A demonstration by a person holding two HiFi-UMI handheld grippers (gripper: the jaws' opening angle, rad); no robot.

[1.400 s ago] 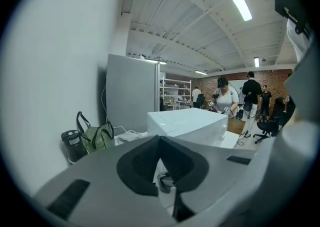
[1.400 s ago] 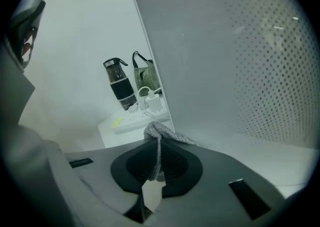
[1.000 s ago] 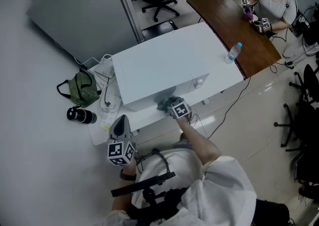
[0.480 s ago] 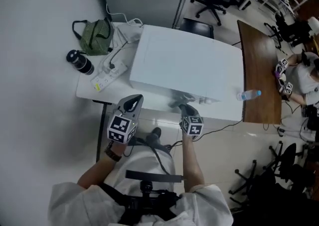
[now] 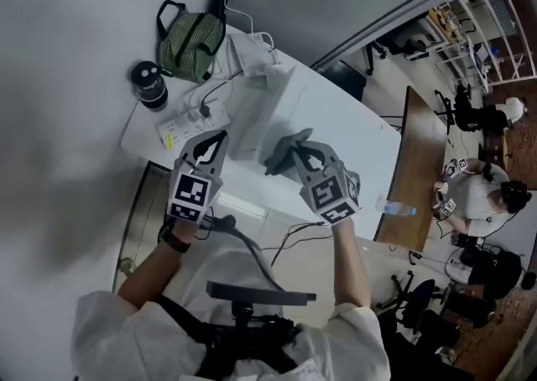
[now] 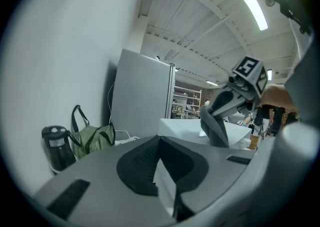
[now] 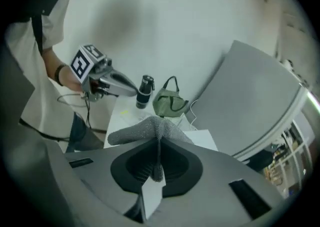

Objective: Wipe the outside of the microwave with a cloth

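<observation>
Cloth, grey and bunched, sits clamped in the right gripper over the near-left edge of the microwave, while the left gripper, jaws together on nothing, hangs to its left above the table.

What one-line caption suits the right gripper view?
Right gripper shut on grey cloth; green bag and black flask behind.

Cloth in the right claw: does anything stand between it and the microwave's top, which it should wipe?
Nothing visible does. The cloth, pinched in the right claw, hangs over the bare white top of the microwave. The bottle, green bag and power strip sit beside it, out of the path.
</observation>
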